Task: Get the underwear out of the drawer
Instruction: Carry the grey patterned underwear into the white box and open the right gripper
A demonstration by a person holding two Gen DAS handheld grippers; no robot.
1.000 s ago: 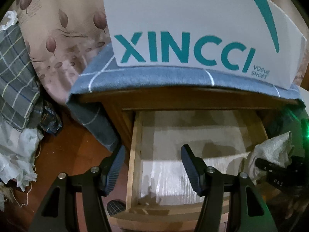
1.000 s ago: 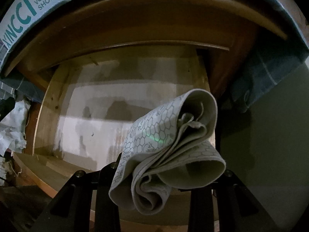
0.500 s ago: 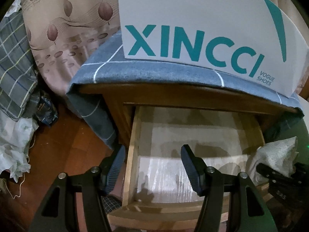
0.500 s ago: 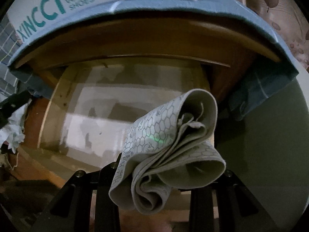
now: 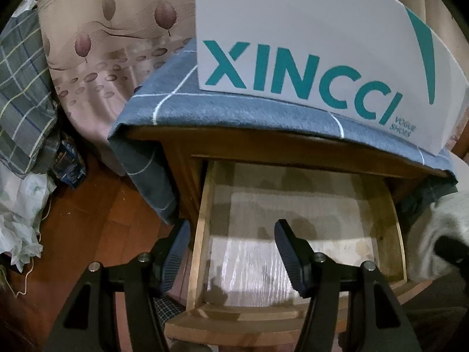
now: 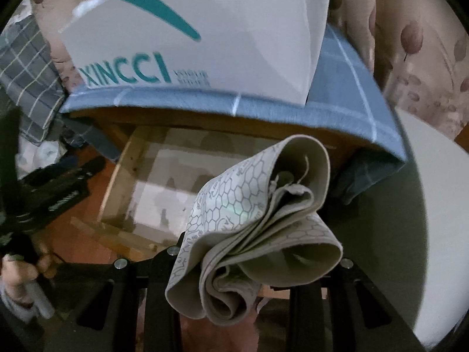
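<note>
The right gripper's fingers (image 6: 249, 252) clamp the grey underwear (image 6: 258, 234) above the open drawer (image 5: 202, 234); the left gripper's fingers (image 5: 288, 261) gape, holding nothing.

Soft matt cloth underwear (image 6: 258, 220), bare wooden drawer (image 5: 202, 234), smooth white shoebox (image 5: 307, 44), probably card, on woven blue cloth (image 5: 234, 111).

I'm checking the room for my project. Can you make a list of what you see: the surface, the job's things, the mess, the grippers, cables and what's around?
Surface: wooden nightstand under a blue checked cloth.
Job's things: drawer open, nothing seen inside; grey honeycomb-print underwear bunched, lifted clear.
Clutter: white shoe box on the cloth; plaid fabric and crumpled white cloth on the floor.
Grippers: left gripper open, empty; right gripper shut on the underwear.
Cables: nothing seen.
Surroundings: leaf-print curtain, wooden floor.
</note>
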